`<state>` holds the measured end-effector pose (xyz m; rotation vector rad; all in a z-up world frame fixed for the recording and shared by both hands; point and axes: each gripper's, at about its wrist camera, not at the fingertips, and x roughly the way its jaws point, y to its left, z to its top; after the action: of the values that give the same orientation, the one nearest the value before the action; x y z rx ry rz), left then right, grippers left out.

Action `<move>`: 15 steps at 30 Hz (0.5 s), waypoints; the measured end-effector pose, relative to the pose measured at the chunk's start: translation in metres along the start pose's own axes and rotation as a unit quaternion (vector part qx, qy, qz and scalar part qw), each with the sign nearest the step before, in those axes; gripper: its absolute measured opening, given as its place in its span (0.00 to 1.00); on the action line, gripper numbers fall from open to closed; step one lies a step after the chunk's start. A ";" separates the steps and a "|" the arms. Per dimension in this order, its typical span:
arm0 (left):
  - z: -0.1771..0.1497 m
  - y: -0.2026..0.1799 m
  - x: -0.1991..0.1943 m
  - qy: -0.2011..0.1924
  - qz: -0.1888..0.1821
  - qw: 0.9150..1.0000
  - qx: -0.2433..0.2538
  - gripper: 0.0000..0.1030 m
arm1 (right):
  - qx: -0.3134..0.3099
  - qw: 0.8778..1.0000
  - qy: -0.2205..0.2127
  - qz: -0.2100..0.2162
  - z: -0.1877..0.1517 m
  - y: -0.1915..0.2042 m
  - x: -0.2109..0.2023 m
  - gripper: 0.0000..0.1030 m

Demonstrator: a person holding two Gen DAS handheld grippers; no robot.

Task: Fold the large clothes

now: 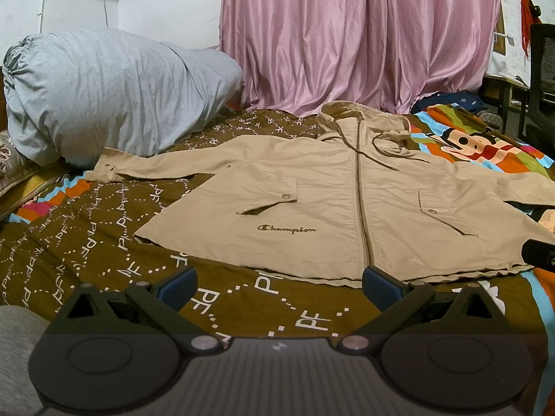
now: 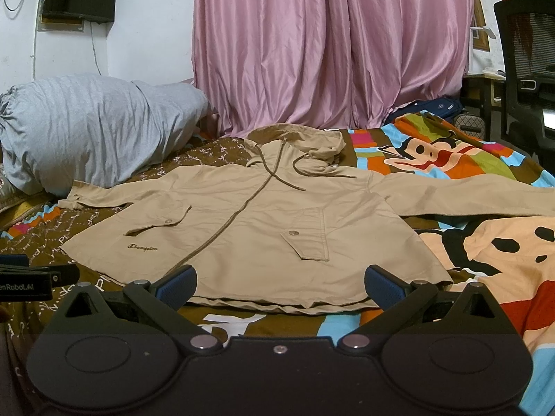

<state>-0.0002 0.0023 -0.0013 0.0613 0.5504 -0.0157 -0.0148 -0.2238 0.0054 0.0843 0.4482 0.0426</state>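
Note:
A tan zip-up hooded jacket (image 1: pixel 322 201) lies flat, front up, on the bed with both sleeves spread out; it also shows in the right wrist view (image 2: pixel 249 222). Its hood points toward the pink curtain. My left gripper (image 1: pixel 279 282) is open and empty, just short of the jacket's hem, left of the zipper. My right gripper (image 2: pixel 279 282) is open and empty at the hem on the jacket's right half. The right gripper's tip shows at the left wrist view's right edge (image 1: pixel 539 254), and the left gripper shows at the right wrist view's left edge (image 2: pixel 31 279).
The bed has a brown patterned and cartoon-print cover (image 1: pixel 104 228). A big grey pillow (image 1: pixel 104 90) lies at the back left. A pink curtain (image 1: pixel 357 31) hangs behind. A black office chair (image 2: pixel 527 69) and a desk stand at the right.

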 end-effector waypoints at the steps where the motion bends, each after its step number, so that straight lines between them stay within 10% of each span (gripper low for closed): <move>1: -0.001 0.001 0.001 0.000 0.000 1.000 0.000 1.00 | 0.000 1.000 0.000 -0.001 -0.001 0.000 0.001 1.00; 15: -0.004 -0.006 0.007 0.016 -0.003 1.000 0.007 1.00 | 0.019 0.997 0.049 -0.054 -0.010 -0.013 0.017 1.00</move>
<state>0.0031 -0.0031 -0.0086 0.0732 0.5818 -0.0250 -0.0032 -0.2353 -0.0124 0.0958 0.5519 -0.0690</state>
